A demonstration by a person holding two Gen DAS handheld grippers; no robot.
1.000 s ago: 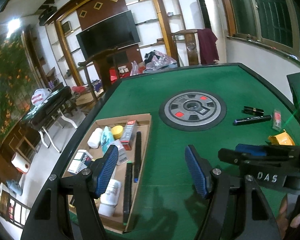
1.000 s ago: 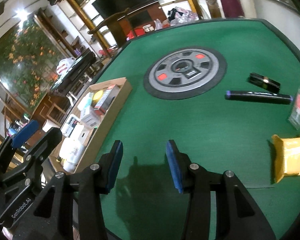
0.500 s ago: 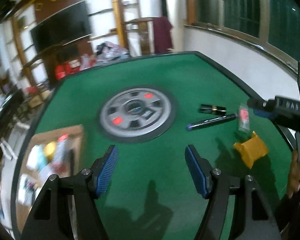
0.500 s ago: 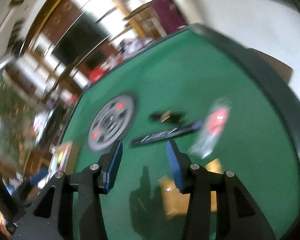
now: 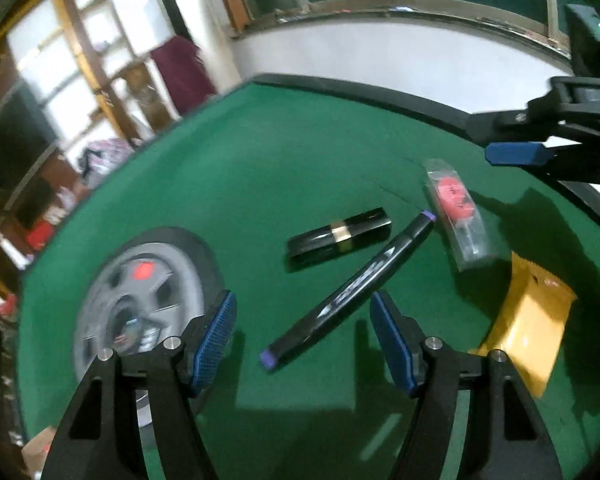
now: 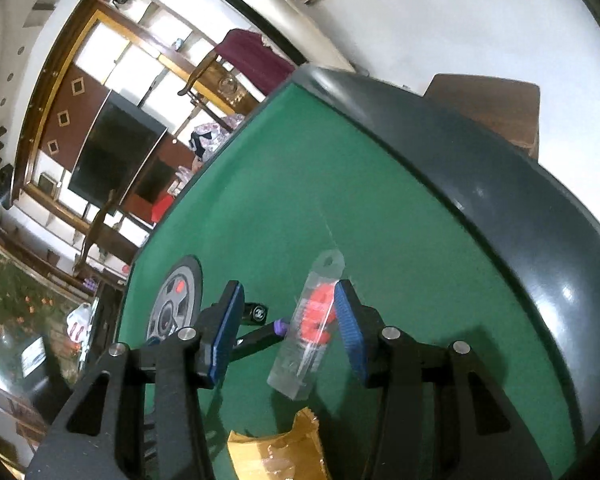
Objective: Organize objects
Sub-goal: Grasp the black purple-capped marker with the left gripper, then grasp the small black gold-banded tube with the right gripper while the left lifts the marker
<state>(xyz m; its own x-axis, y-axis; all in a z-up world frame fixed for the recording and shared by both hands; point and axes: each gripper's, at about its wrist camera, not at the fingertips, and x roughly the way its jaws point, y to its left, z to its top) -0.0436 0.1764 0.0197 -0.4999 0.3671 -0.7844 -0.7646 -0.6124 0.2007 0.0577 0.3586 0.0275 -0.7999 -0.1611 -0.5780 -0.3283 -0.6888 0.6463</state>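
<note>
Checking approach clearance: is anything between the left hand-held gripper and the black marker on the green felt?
Nothing visible. The left hand-held gripper is open, and the black marker lies on bare felt, its near end already between the fingers, clear of the black tube.

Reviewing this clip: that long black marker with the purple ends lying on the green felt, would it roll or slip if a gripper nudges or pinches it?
The black marker looks like a stiff, slim plastic barrel, so it should lift without bending. Its body seems smooth, so it might slip or swing if pinched near an end. It lies flat on the green felt, which probably damps rolling; whether the barrel is round or flattened I cannot tell.
</note>
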